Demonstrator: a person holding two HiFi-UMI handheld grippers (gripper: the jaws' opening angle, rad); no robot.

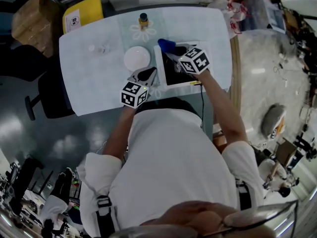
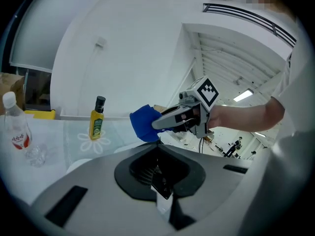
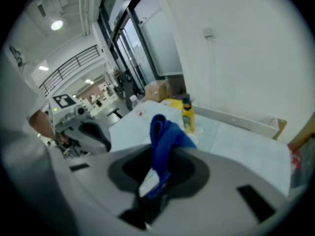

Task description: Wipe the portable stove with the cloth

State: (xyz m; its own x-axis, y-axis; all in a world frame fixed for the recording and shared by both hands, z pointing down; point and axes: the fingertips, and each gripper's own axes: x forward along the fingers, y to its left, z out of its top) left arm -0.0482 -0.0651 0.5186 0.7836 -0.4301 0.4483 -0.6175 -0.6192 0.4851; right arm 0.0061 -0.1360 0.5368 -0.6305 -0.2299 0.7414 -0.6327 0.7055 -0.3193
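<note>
The portable stove (image 1: pixel 172 76), a black top in a white frame, lies on the table's right half. A little above its far edge my right gripper (image 1: pixel 171 51) is shut on a bunched blue cloth (image 1: pixel 166 44). In the right gripper view the blue cloth (image 3: pixel 165 140) hangs folded from the shut jaws of my right gripper (image 3: pixel 155 186). My left gripper (image 1: pixel 149 74) hovers at the stove's left side with nothing in it, and its jaws look shut (image 2: pixel 162 187). The left gripper view shows the right gripper (image 2: pixel 172 119) carrying the cloth (image 2: pixel 144 123).
A white bowl (image 1: pixel 136 58) sits left of the stove. An oil bottle (image 1: pixel 143 20) stands at the back on a flower mat, a water bottle (image 2: pixel 15 131) and a glass (image 2: pixel 34 154) at the left. A yellow box (image 1: pixel 82 11) and a chair (image 1: pixel 47 95) lie beyond the table.
</note>
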